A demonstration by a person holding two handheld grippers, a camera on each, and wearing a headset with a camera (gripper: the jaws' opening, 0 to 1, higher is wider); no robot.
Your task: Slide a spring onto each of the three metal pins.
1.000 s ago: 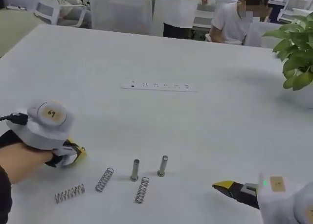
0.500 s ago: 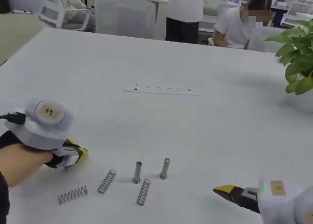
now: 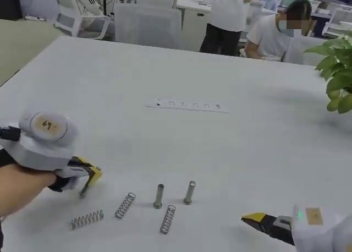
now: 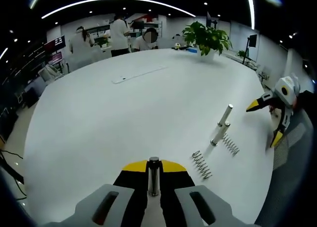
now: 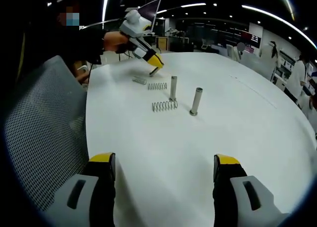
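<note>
Left hand-held gripper (image 3: pixel 91 177) raised clamped pin (image 4: pixel 154 175); white table (image 3: pixel 220 142), office chairs (image 3: pixel 148 23) beyond.

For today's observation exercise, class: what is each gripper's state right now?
Left gripper: shut on a metal pin.
Right gripper: open, holding nothing.

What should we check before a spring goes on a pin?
1. Left hand-held gripper shut on the third pin: ok.
2. Third pin standing on the table: not ok, it is held between the jaws.
3. Third pin's tip touching the table: cannot tell.
4. Standing pins upright and apart: ok.
5. Springs lying loose near the pins, none on a pin yet: ok.
6. Right hand-held gripper open and empty, ready to pick a spring: ok.
</note>
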